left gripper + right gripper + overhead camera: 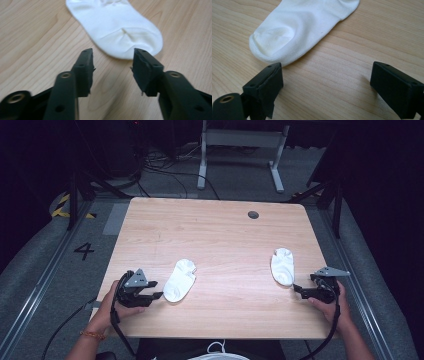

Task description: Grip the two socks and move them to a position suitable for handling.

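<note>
Two white ankle socks lie flat on the wooden table (pixel 220 235). The left sock (pixel 180 279) (pixel 117 27) rests just right of my left gripper (pixel 154 291) (pixel 113 68), which is open, its jaws a short way off the sock's near end and empty. The right sock (pixel 282 265) (pixel 299 27) lies at the table's right side. My right gripper (pixel 299 289) (pixel 325 82) sits just below and right of it, open wide, its left jaw close to the sock's rounded end, nothing between the jaws.
A small round grommet (pixel 253 214) sits in the table near its far edge. The table's right edge runs close beside my right hand (pixel 332 307). A white desk frame (pixel 240 145) and cables lie on the floor beyond the table.
</note>
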Demonstrator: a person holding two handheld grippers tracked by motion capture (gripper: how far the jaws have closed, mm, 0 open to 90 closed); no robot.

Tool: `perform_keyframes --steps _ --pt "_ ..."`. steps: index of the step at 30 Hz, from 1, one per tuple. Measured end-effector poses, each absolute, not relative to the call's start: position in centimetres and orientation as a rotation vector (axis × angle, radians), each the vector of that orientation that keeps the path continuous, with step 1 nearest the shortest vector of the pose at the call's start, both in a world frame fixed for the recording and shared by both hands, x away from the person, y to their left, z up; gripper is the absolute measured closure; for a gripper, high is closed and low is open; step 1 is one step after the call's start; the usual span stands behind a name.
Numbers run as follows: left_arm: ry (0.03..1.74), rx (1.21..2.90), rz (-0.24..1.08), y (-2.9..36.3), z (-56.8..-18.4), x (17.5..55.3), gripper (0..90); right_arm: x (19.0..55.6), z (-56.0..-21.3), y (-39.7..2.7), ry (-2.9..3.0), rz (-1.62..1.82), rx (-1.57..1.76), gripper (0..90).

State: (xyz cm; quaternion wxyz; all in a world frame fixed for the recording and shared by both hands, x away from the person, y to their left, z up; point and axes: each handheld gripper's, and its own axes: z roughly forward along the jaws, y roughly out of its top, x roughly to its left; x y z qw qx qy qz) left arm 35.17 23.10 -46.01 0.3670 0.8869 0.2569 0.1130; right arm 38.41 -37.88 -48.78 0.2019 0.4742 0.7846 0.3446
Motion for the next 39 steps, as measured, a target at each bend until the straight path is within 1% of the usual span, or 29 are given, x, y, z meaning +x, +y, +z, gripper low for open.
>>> perform_keyframes --steps 1,2,3,6,7,9,12,19,21,25,26,29,30,35,39 --pt "0.631 2.279 0.289 22.5 -45.9 35.1 64.7 38.4 -48.8 -37.9 2.191 0.963 1.324 11.4" --pt "0.605 2.282 0.276 22.0 -45.8 35.2 68.6 38.4 -48.8 -37.9 2.191 0.962 1.325 11.4" --pt "0.579 2.286 0.261 21.4 -45.8 35.2 70.6 38.4 -48.8 -37.9 2.191 0.963 1.324 11.4" --pt "0.534 2.336 0.251 19.8 -46.0 35.2 72.4 38.4 -48.8 -37.9 2.191 0.963 1.324 11.5" --pt "0.534 2.336 0.251 19.8 -46.0 35.2 72.9 38.4 -48.8 -37.9 2.191 0.962 1.324 11.5" --pt "0.486 2.373 0.205 18.8 -46.6 35.5 72.2 38.4 -48.8 -37.9 2.191 0.963 1.324 11.5" --pt "0.485 2.375 0.167 18.4 -47.1 36.0 72.3 38.4 -48.8 -37.9 2.191 0.963 1.325 11.5" --pt "0.467 2.361 0.145 16.9 -47.3 36.0 72.7 38.4 -48.8 -37.9 2.191 0.963 1.324 11.5" --pt "0.465 2.361 0.142 16.7 -47.4 36.0 70.8 38.4 -48.8 -37.9 2.191 0.963 1.324 11.5" --pt "0.427 2.382 0.14 15.2 -47.1 35.9 61.5 38.4 -48.8 -37.9 2.191 0.963 1.324 11.5" --pt "0.429 2.385 0.146 15.1 -47.0 35.8 60.6 38.4 -48.8 -37.9 2.191 0.962 1.324 11.4" --pt "0.419 2.377 0.154 15.1 -46.6 35.8 56.9 38.4 -48.8 -37.9 2.191 0.963 1.325 11.5" --pt "0.424 2.348 0.179 15.5 -45.8 35.7 56.1 38.4 -48.8 -37.9 2.191 0.963 1.325 11.5" --pt "0.507 2.272 0.275 17.3 -44.2 36.4 56.9 38.4 -48.8 -37.9 2.191 0.963 1.324 11.5" --pt "0.532 2.291 0.278 17.6 -44.9 37.3 57.3 38.4 -48.8 -37.9 2.191 0.962 1.324 11.5"
